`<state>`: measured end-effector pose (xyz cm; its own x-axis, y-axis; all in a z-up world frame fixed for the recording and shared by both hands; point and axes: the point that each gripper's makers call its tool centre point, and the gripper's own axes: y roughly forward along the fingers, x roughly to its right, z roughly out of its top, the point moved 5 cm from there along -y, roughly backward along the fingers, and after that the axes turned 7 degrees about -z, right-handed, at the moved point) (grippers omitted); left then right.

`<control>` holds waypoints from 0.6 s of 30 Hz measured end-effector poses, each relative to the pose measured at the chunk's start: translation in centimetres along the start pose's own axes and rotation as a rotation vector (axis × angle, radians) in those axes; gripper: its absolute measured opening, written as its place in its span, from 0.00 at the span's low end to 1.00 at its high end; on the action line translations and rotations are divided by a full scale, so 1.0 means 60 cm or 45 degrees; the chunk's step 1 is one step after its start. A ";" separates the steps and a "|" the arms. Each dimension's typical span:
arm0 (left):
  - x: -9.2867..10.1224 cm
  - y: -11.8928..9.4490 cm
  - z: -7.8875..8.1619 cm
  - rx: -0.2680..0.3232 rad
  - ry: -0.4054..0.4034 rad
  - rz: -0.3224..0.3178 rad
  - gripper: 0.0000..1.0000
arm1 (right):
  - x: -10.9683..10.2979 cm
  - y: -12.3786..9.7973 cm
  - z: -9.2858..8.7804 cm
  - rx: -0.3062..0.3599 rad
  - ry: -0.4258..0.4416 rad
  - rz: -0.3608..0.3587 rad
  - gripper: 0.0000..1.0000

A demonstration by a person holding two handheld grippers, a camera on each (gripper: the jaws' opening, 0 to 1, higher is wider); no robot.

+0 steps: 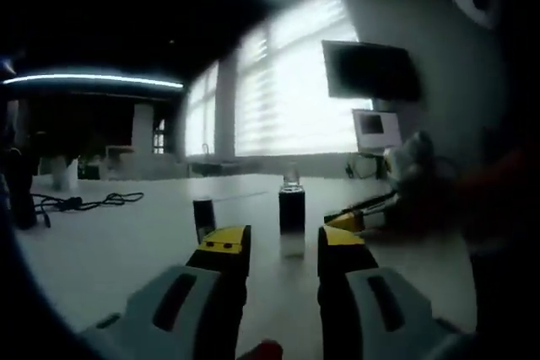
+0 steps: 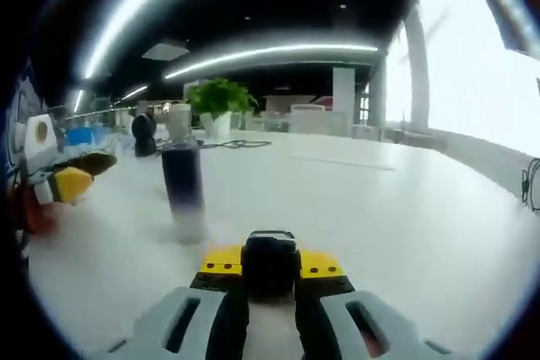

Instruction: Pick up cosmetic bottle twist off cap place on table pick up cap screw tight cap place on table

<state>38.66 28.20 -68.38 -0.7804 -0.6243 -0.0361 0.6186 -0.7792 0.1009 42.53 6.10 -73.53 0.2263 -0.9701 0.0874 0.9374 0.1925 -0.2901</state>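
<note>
So the bottle (image 1: 292, 222) is standing upright on the counter (image 1: 110, 250), open neck up, dead ahead of the left gripper (image 1: 285, 246), whose fingers are sitting spread and empty. The right gripper (image 2: 271, 265) is pinching the dark cap (image 2: 271, 263), bottle (image 2: 183, 191) off to its left. Something small and dark is standing left of the bottle, but I can't tell what it is.

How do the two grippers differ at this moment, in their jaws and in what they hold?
The left gripper has its jaws apart and empty, while the right gripper has its jaws shut on a dark cap. The left gripper points at the uncapped cosmetic bottle standing on the white table; for the right gripper the bottle stands off to one side. Both have yellow jaw tips and grey bodies.
</note>
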 end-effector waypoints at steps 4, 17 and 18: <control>-0.004 0.002 0.001 0.008 0.000 0.015 0.30 | 0.001 -0.003 0.000 0.005 0.009 0.001 0.15; 0.010 -0.010 0.006 0.003 -0.007 0.002 0.30 | -0.011 -0.062 0.045 0.347 0.091 0.174 0.35; 0.011 -0.011 0.007 0.009 -0.017 0.001 0.30 | -0.009 -0.063 0.044 0.342 0.089 0.170 0.35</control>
<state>37.73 28.32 -68.04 -0.7809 -0.6242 -0.0227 0.6188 -0.7781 0.1083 39.55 6.29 -69.96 0.3423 -0.9396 -0.0031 0.9391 0.3422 -0.0313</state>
